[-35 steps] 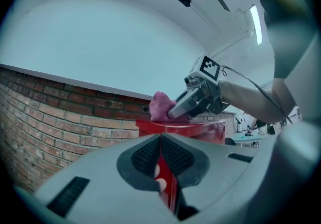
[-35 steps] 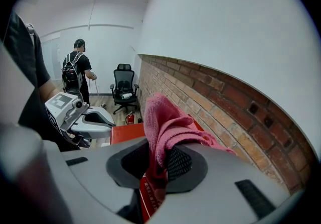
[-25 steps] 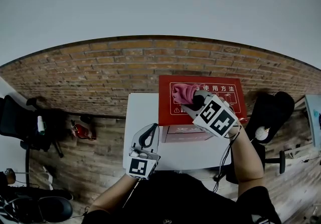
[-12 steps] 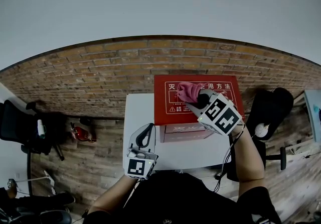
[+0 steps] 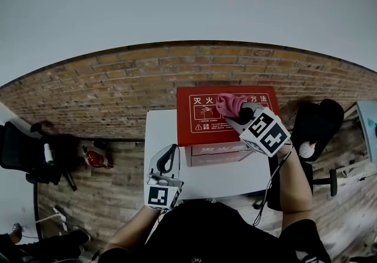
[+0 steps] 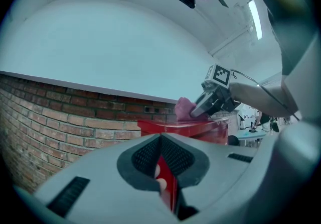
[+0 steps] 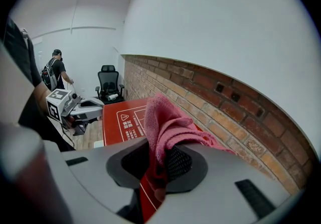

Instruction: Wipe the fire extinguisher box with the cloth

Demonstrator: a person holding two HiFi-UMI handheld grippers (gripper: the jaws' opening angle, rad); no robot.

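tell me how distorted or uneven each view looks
Head view: heavy fisheye, the brick wall bows into an arch. Left gripper view: black round vignette, a ceiling light shows as a bright strip. Right gripper view: same vignette, the cloth is sharp up close.

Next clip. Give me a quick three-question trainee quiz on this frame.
1. True or false: the left tool holds the cloth.
2. Over what does the right tool hold the cloth? A) the lid of the red box B) a black chair C) the floor
3. Fill in: the box stands on a white ___.
Key: 1 false, the right tool grips it; 2 A; 3 table.
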